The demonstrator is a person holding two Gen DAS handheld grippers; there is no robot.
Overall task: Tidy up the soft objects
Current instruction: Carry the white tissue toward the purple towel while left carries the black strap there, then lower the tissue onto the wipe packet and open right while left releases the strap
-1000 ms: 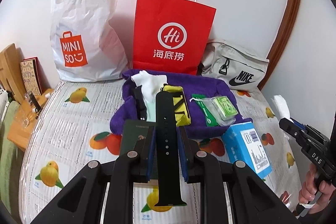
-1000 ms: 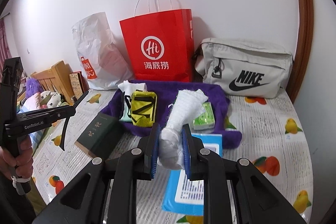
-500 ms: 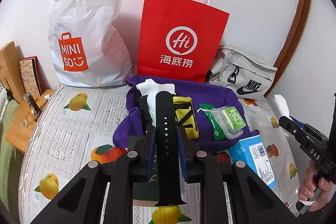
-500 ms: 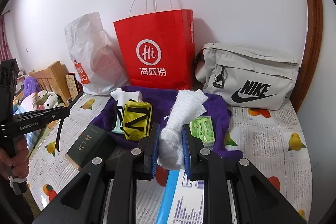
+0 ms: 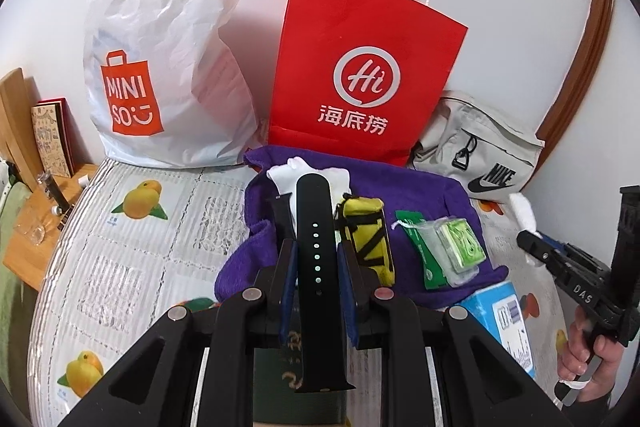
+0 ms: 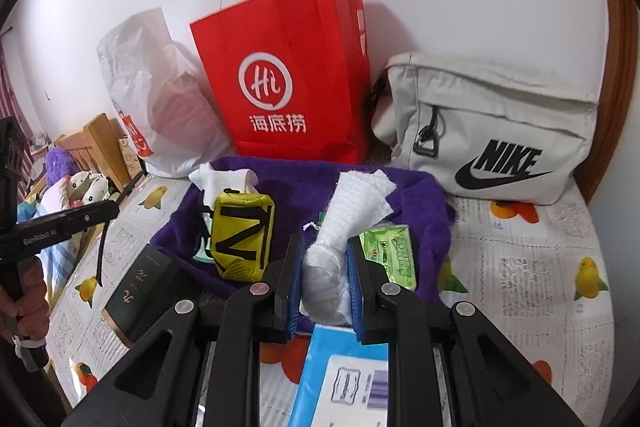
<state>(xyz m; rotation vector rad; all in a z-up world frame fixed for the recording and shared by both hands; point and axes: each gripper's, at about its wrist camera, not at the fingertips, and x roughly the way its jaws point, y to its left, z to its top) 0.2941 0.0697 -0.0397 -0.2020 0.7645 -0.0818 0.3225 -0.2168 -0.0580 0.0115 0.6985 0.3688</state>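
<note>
Fruit-print bedspread (image 5: 140,267) below; left gripper (image 5: 316,263) pinches the floppy black watch strap (image 5: 314,227) mid-length, right gripper (image 6: 324,267) squeezes a light, squashy white cloth roll (image 6: 344,211), both above the purple towel (image 6: 424,219).

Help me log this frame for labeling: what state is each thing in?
left gripper: shut on black watch strap
right gripper: shut on white cloth roll
red paper bag: upright, against the wall
grey Nike bag: zipped shut
yellow pouch: lying on purple towel
</note>
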